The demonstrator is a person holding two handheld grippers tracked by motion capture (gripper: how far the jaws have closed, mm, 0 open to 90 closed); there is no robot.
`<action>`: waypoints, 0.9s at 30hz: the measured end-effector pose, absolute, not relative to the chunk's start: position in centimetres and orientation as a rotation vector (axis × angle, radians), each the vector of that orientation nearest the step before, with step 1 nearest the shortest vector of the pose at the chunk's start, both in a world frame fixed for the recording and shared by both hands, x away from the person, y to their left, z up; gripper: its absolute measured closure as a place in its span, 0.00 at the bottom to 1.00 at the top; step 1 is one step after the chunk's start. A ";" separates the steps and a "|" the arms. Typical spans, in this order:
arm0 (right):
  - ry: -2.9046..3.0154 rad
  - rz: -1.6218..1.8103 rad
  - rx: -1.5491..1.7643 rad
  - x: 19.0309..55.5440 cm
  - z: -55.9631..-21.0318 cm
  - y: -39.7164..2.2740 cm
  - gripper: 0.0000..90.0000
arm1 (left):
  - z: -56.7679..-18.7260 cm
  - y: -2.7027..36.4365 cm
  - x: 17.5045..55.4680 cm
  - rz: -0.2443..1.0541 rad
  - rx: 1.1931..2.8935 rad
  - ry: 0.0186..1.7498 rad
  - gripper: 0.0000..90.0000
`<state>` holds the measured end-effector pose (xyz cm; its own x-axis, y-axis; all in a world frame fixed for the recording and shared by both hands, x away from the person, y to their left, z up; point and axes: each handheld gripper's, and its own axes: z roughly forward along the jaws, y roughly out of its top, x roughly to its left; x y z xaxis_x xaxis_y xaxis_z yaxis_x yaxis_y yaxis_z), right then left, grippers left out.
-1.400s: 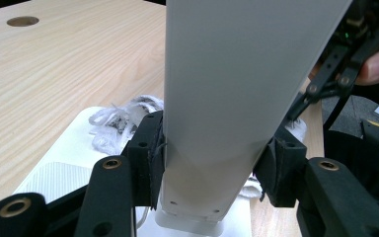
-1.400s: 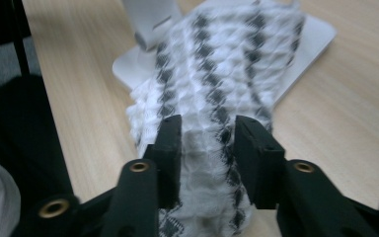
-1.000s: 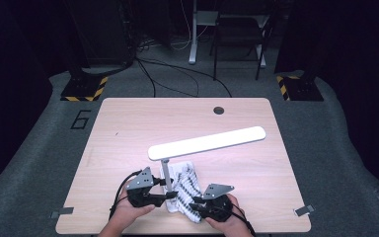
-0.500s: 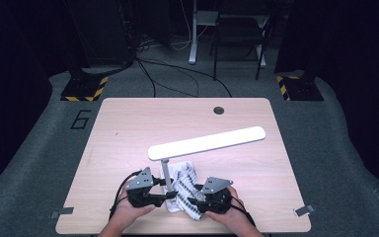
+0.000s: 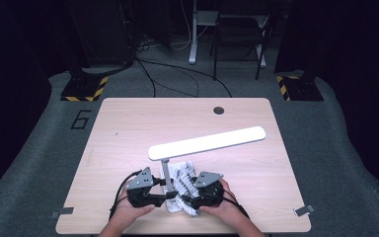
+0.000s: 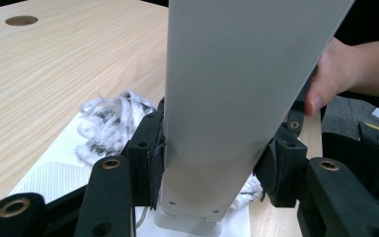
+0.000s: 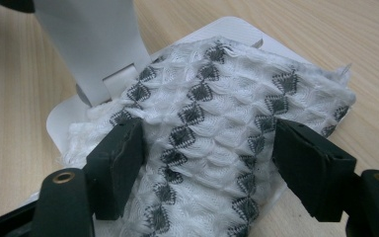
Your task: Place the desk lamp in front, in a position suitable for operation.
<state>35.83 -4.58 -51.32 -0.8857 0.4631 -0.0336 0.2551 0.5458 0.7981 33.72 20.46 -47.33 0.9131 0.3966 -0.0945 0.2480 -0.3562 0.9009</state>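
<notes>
Lamp (image 5: 207, 142): a white desk lamp stands near the front edge of the table (image 5: 128, 128), about in the middle. Its long head hangs over the table top.
Lamp foot (image 7: 64, 116): flat and white, lying under the cloth.
Cloth (image 7: 212, 128): white with dark diamond shapes, bunched up on the lamp foot, right beside the post.
Left gripper (image 6: 212, 163): its jaws squeeze the lamp post from both sides and hold it tight.
Right gripper (image 7: 207, 163): its jaws have just been opening. They now stand wide, one on each side of the cloth, not pinching it.
</notes>
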 end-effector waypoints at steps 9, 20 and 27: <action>2.617 1.340 0.615 36.5 -51.7 -4.7 0.46 | -47.3 20.5 33.9 0.157 1.963 0.457 0.56; 2.672 1.351 0.654 36.1 -51.2 -4.7 0.79 | -47.3 20.5 33.9 0.158 1.969 0.447 0.56; 2.586 1.286 0.696 37.1 -51.1 -4.1 0.80 | -47.2 20.3 33.8 0.165 1.980 0.433 0.57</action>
<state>37.12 -4.05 -51.06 -0.8763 0.4789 0.0532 0.3315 0.5190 0.7879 33.78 20.30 -47.18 0.9248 0.3728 -0.0765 0.2276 -0.3806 0.8963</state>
